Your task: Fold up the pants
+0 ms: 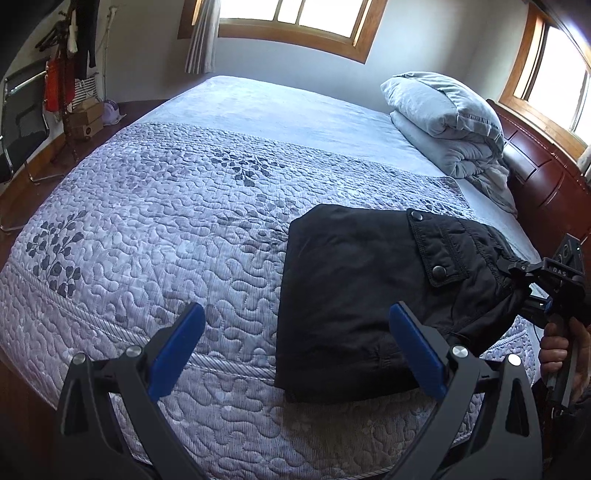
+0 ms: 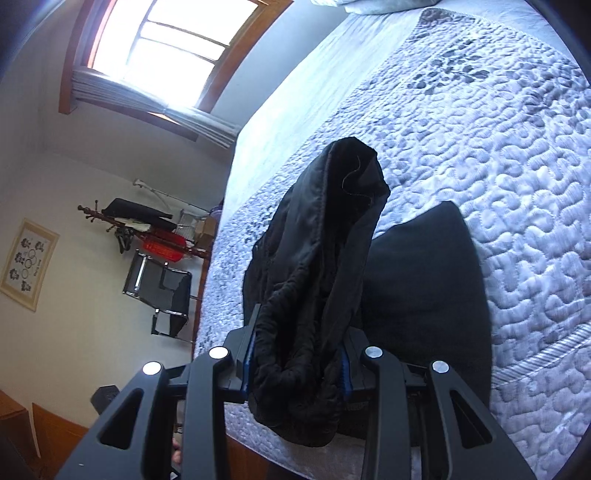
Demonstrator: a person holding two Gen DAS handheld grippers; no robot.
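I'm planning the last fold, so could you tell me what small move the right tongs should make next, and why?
Probably carry the gathered end over and lay it on the folded stack. The right tongs are shut on a bunched end of the black pants, the rest lies folded on the quilted bedspread, and the left tongs hang open, holding nothing.

Counting the things in the bedroom

There is one pair of black pants (image 1: 369,295) on one bed (image 1: 166,221). The pants pocket has two round snaps (image 1: 439,271). There are two grippers, the left gripper (image 1: 295,354) and the right gripper (image 2: 295,362). I see two windows (image 1: 295,18), one folded blanket pile (image 1: 447,122), one black chair (image 2: 162,291) and one picture on the wall (image 2: 29,264).
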